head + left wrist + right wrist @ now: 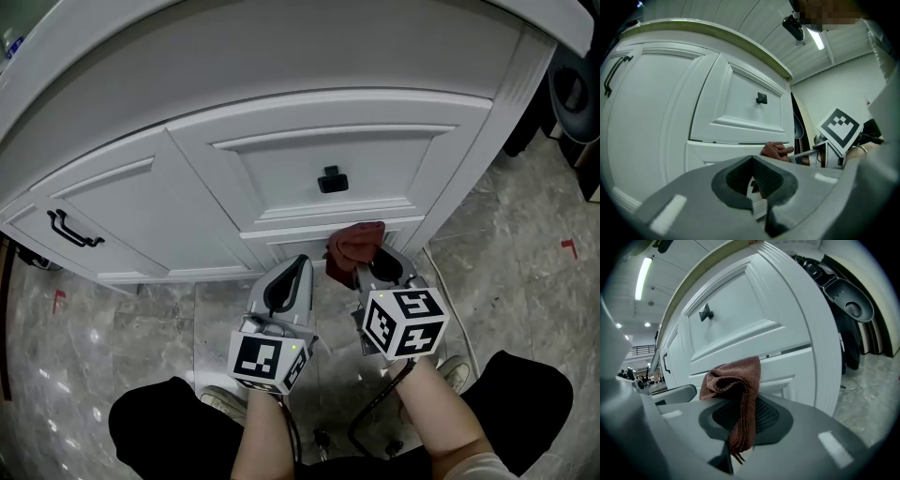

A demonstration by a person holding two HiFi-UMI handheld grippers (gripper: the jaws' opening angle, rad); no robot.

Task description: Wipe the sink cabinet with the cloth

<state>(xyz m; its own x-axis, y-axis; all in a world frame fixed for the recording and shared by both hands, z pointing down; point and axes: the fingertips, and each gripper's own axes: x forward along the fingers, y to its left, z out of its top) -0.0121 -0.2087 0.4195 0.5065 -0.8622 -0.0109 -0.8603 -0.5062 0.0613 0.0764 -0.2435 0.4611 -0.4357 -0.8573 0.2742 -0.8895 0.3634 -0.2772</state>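
Observation:
The white sink cabinet (281,84) fills the upper head view; its drawer carries a black knob (332,179) and the left door a black handle (73,229). A reddish-brown cloth (354,244) hangs bunched in my right gripper (373,266), right at the panel under the drawer. In the right gripper view the cloth (737,385) is pinched between the shut jaws of that gripper (739,423), in front of the cabinet's lower panel (797,366). My left gripper (296,274) hovers just left of it, shut and empty. The left gripper (757,180) sees the cloth (776,151) to its right.
The floor is grey marble-look tile (506,272) with red tape marks (568,246) (58,300). Dark objects (574,89) stand right of the cabinet. The person's shoes (223,403) (457,371) and a cable (373,417) are below the grippers.

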